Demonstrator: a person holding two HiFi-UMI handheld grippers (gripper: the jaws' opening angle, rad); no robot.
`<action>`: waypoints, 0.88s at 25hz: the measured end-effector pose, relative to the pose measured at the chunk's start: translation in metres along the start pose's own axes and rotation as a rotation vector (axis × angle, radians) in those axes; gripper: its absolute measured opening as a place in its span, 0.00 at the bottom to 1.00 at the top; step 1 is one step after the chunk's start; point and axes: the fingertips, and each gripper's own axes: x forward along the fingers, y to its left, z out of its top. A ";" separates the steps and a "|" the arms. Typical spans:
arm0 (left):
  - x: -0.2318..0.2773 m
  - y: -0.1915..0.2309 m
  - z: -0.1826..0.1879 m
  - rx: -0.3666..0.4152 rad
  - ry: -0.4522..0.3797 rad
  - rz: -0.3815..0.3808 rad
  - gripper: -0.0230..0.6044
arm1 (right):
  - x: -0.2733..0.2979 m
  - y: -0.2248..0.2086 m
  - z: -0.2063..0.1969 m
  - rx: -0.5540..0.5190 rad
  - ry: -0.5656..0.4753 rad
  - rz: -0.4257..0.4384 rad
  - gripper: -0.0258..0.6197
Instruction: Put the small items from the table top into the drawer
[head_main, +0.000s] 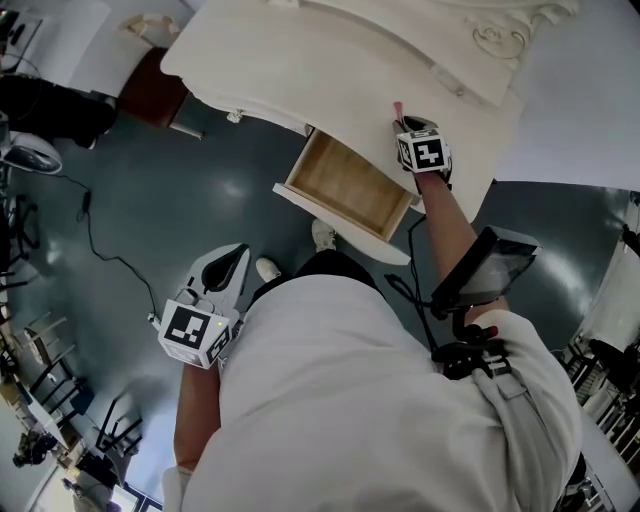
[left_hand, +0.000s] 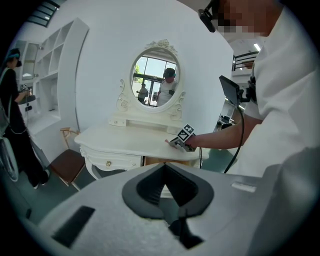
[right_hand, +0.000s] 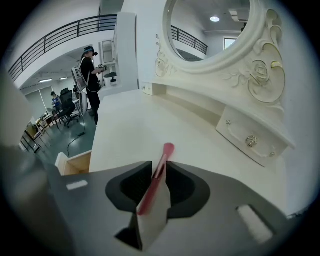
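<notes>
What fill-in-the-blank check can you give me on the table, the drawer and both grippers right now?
1. The drawer below the table top stands ___.
2. The gripper with the pink stick between its jaws is the person's ___ one.
3. The left gripper hangs away from the table with ___ between its jaws.
Missing words: open; right; nothing.

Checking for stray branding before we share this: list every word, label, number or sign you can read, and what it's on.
No readable text anywhere.
Left cube, right cube: black-and-white marker patterns only, no letters or digits.
Left tag, right tag: white, no print legible.
</notes>
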 end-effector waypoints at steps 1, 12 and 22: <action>0.000 0.000 -0.001 -0.001 0.003 0.001 0.04 | 0.002 -0.001 -0.001 0.007 0.002 0.002 0.18; 0.001 0.012 0.003 0.023 0.001 -0.005 0.04 | 0.005 0.002 -0.003 0.058 -0.012 0.017 0.11; -0.005 0.014 -0.004 0.024 0.005 -0.041 0.04 | -0.020 0.035 0.007 0.026 -0.033 0.054 0.11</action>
